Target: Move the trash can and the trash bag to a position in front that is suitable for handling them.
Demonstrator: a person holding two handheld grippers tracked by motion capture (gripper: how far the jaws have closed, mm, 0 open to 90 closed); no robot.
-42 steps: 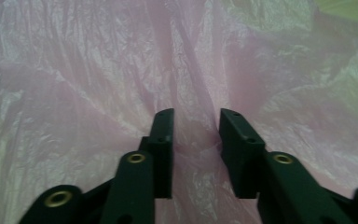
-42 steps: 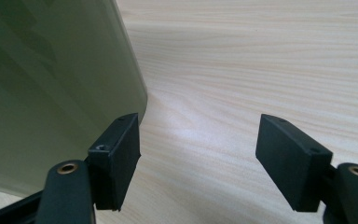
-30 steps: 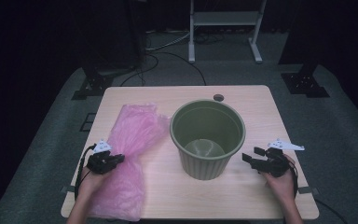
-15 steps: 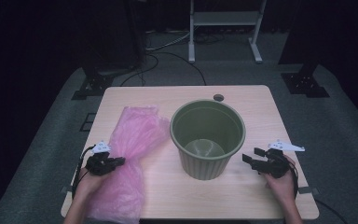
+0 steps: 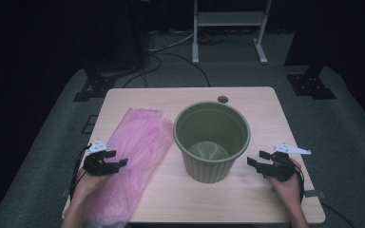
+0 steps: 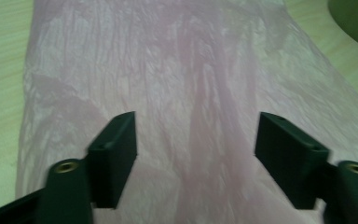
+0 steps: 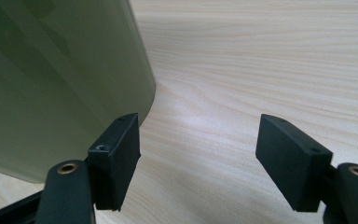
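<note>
A crumpled pink plastic bag (image 5: 138, 142) lies flat on the left half of the table, beside an upright olive-green pot (image 5: 209, 168). My left gripper (image 5: 115, 160) hovers over the bag's near part. Its jaws have just been opening. In the left gripper view the bag (image 6: 191, 70) spreads under the left gripper (image 6: 196, 154), whose pads stand wide and press on nothing. My right gripper (image 5: 256, 161) rests to the right of the pot, open. In the right gripper view the pot's wall (image 7: 51, 84) stands just left of the right gripper (image 7: 198, 154), apart from it.
The light wooden table (image 5: 247, 199) has a small round hole (image 5: 223, 99) near its far edge. Bare wood (image 7: 261, 56) lies ahead of the right gripper. Beyond the table are dark floor, cables and a white metal stand (image 5: 228, 19).
The left gripper's jaws have opened over the pink bag. Both hands have stayed about where they were, and the bag and pot have not moved.
</note>
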